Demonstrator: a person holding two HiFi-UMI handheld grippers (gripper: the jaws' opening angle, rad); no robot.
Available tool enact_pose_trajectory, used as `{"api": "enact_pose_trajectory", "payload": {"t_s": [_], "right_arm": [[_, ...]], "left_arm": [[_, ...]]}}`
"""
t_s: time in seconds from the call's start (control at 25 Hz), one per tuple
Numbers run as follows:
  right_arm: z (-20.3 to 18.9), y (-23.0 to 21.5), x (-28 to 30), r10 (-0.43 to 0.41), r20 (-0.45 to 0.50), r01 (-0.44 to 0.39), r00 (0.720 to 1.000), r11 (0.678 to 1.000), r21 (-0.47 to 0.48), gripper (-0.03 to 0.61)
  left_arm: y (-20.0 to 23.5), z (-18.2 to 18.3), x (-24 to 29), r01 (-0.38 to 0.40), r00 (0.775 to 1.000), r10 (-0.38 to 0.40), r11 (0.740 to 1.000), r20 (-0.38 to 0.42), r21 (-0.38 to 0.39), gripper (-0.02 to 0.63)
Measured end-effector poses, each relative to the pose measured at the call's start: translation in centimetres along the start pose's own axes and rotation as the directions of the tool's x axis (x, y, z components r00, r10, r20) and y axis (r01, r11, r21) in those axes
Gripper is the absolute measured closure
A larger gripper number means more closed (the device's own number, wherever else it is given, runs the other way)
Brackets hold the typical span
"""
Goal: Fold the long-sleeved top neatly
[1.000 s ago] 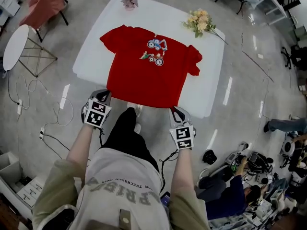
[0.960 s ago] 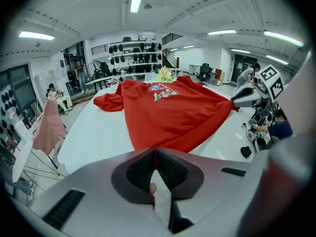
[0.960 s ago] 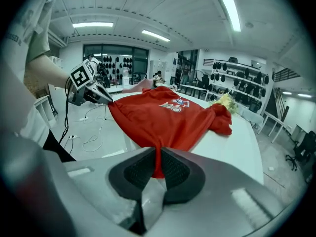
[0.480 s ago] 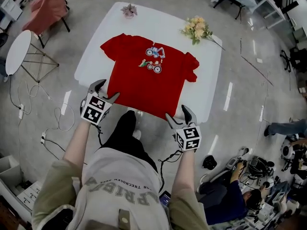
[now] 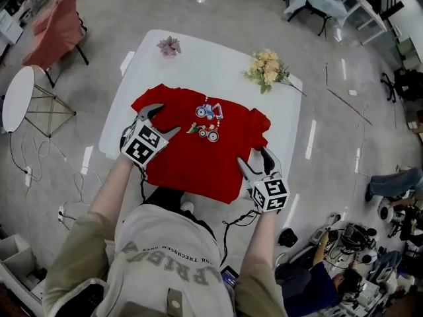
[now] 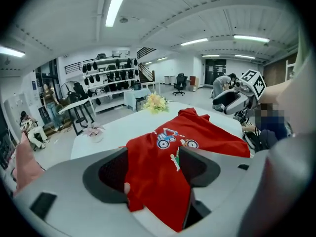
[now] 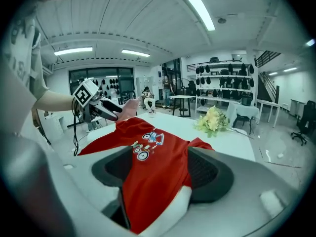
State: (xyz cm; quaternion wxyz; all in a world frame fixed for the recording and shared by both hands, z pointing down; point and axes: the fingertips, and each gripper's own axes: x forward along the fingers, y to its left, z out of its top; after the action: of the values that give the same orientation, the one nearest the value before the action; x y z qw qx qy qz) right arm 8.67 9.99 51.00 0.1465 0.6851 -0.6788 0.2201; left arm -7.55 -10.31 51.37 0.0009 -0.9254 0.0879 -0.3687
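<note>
Both jaws have just been opening: left gripper (image 5: 164, 119) and right gripper (image 5: 254, 158), wide with nothing pinched, have left the hem (image 5: 201, 190). The red printed fabric top (image 5: 198, 154) lies flat on the white table (image 5: 218, 58), seemingly ready for folding.

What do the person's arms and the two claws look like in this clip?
Both the left claw and right claw are grey, with two curved prongs lined with dark pads. Each carries a white cube printed with black square markers and trails a thin black cable. The person wears short khaki sleeves.
</note>
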Motion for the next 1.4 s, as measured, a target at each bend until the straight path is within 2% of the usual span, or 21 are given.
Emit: {"api": "enact_pose_trajectory", "payload": {"t_s": [0.16, 0.4, 0.48, 0.64, 0.68, 0.72, 0.8, 0.84, 0.92, 1.0, 1.08, 1.28, 1.4], "right_arm": [[2.3, -1.9, 3.1, -0.024, -0.013, 0.025, 1.000, 1.000, 0.006, 0.241], [3.3, -3.2, 5.7, -0.033, -0.071, 0.034, 0.997, 0.999, 0.003, 0.241], [3.1, -3.5, 6.0, -0.033, -0.095, 0.033, 0.995, 0.999, 0.005, 0.241], [2.7, -4.3, 6.2, -0.024, -0.129, 0.026, 0.991, 1.000, 0.013, 0.241], [2.6, -4.5, 6.2, -0.019, -0.136, 0.021, 0.991, 1.000, 0.013, 0.241], [2.5, -4.8, 6.3, -0.015, -0.142, 0.016, 0.990, 1.000, 0.011, 0.241], [2.6, -5.6, 6.6, -0.003, -0.153, 0.004, 0.988, 1.000, 0.007, 0.241], [2.7, -6.0, 7.0, 0.006, -0.156, -0.006, 0.988, 1.000, 0.005, 0.241], [2.9, -6.7, 8.0, 0.041, -0.161, -0.041, 0.986, 0.999, 0.001, 0.241], [3.2, -7.2, 9.4, 0.094, -0.174, -0.097, 0.980, 0.995, -0.009, 0.241], [3.3, -7.5, 10.9, 0.151, -0.196, -0.160, 0.969, 0.987, -0.031, 0.241], [3.3, -7.7, 14.5, 0.251, -0.263, -0.284, 0.932, 0.954, -0.097, 0.241], [1.8, -7.5, 15.9, 0.282, -0.367, -0.362, 0.887, 0.917, -0.170, 0.242]], "left_arm": [[3.1, 2.9, 3.7, 0.060, 0.998, -0.059, 0.996, -0.014, 0.068, 0.304], [5.5, 3.1, 9.9, 0.169, 0.979, -0.146, 0.972, -0.143, 0.163, 0.304], [5.9, 2.3, 11.7, 0.203, 0.965, -0.164, 0.962, -0.203, 0.185, 0.304], [5.8, 0.0, 14.3, 0.286, 0.918, -0.203, 0.934, -0.341, 0.215, 0.307], [5.7, -0.2, 14.5, 0.300, 0.910, -0.207, 0.927, -0.358, 0.225, 0.334], [5.4, -0.1, 14.4, 0.311, 0.908, -0.214, 0.921, -0.361, 0.236, 0.390], [4.8, 0.5, 13.8, 0.326, 0.915, -0.229, 0.905, -0.333, 0.273, 0.530], [4.4, 0.8, 13.2, 0.330, 0.921, -0.236, 0.895, -0.309, 0.301, 0.566], [3.2, 1.1, 11.6, 0.345, 0.928, -0.258, 0.869, -0.269, 0.356, 0.578], [1.6, 1.0, 9.8, 0.379, 0.920, -0.299, 0.842, -0.254, 0.384, 0.583], [-0.1, 0.6, 8.0, 0.427, 0.901, -0.350, 0.825, -0.257, 0.370, 0.584], [-3.8, -2.5, 5.0, 0.536, 0.831, -0.457, 0.810, -0.317, 0.236, 0.588], [-5.5, -4.0, 4.2, 0.572, 0.795, -0.491, 0.802, -0.356, 0.170, 0.588]]}}
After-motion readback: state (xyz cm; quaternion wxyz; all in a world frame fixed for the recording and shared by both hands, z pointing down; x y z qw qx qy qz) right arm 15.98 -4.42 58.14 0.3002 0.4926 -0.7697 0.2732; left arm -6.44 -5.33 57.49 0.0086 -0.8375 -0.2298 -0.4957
